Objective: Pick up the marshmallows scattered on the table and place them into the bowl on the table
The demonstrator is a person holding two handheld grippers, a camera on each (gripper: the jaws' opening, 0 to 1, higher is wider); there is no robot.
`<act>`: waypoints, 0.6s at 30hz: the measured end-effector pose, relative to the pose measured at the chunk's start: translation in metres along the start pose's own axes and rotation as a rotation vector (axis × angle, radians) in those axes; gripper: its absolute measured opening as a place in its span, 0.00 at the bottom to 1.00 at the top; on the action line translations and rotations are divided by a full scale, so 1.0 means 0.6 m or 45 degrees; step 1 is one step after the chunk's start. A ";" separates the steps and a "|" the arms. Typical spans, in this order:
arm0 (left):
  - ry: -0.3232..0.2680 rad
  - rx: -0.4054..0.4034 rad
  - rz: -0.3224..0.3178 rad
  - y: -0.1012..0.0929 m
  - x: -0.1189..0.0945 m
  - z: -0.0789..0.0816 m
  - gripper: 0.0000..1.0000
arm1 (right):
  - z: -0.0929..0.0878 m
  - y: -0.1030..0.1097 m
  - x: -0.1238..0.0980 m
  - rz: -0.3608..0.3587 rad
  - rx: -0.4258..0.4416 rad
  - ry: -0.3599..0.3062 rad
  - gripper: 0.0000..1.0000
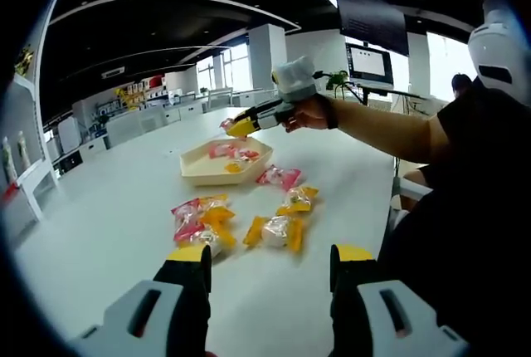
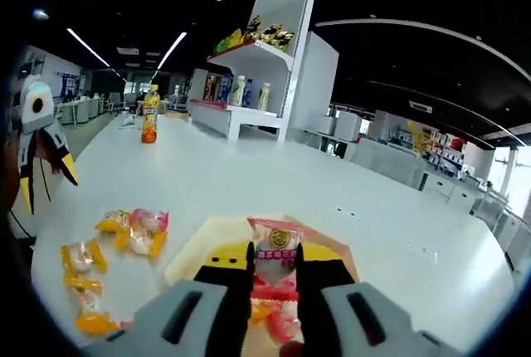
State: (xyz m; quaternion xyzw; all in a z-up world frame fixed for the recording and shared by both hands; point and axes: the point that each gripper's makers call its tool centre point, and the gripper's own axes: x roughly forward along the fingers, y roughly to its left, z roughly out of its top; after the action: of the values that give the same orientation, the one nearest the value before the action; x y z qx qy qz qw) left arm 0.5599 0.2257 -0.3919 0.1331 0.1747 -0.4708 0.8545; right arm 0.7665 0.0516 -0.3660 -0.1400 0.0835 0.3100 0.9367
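pink-wrapped marshmallow point(image 2: 275, 259) clamped in right gripper point(image 2: 274, 278) over the bowl point(image 2: 195, 253): release next; left gripper point(image 1: 270, 267) fingers released near table point(image 1: 108, 207) pile, grab next.

We are holding our left gripper point(image 1: 270, 261) low and near, jaws parted. Our right hand point(image 1: 309, 114) is reaching far with the right gripper point(image 2: 274, 261) clamping.
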 end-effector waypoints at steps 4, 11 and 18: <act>-0.005 -0.002 0.002 0.001 -0.002 0.001 0.57 | -0.009 0.007 0.003 0.010 0.002 0.011 0.20; 0.001 -0.005 0.000 0.000 -0.001 -0.003 0.57 | -0.018 0.016 0.001 0.031 0.015 0.032 0.20; -0.003 -0.009 0.000 -0.001 -0.001 -0.004 0.57 | -0.018 0.015 0.000 0.019 0.033 0.027 0.20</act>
State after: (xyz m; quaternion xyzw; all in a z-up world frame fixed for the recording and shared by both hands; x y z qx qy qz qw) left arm 0.5588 0.2266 -0.3937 0.1297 0.1755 -0.4702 0.8551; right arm 0.7599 0.0551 -0.3783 -0.1305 0.0984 0.3142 0.9352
